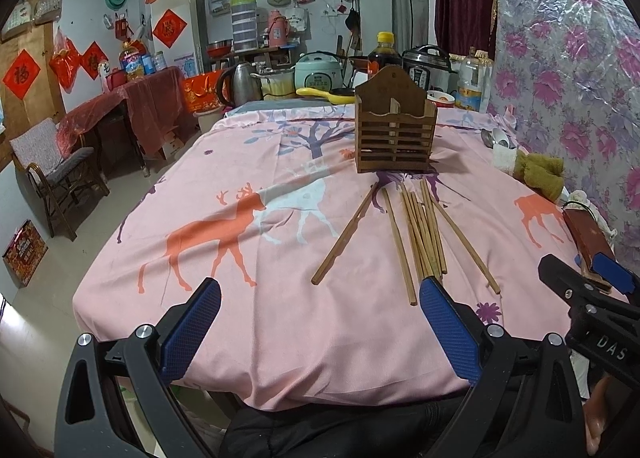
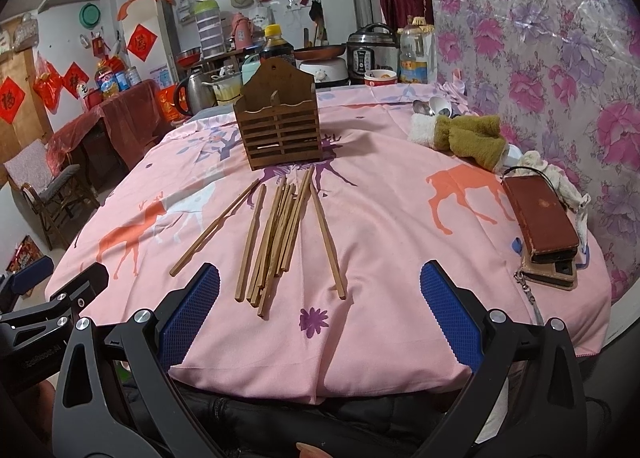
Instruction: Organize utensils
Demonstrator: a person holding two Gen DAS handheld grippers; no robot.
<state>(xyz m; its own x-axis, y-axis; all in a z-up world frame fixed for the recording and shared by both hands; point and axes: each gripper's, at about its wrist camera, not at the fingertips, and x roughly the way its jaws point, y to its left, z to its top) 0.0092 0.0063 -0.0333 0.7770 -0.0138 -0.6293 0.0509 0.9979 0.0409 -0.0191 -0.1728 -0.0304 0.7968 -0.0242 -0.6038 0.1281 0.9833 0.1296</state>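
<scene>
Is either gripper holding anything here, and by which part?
Nothing is held. The left gripper and right gripper are both open, and the chopsticks lie loose on the tablecloth.

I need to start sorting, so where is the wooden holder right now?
The holder stands upright on the pink tablecloth, mid-table in both views, just beyond the far tips of the loose chopsticks and in front of the kitchen appliances.

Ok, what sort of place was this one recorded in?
Most likely a lived-in home kitchen and dining room: a cloth-covered table holds loose chopsticks and a wooden utensil holder, with a rice cooker, kettle and fridge behind.
</scene>
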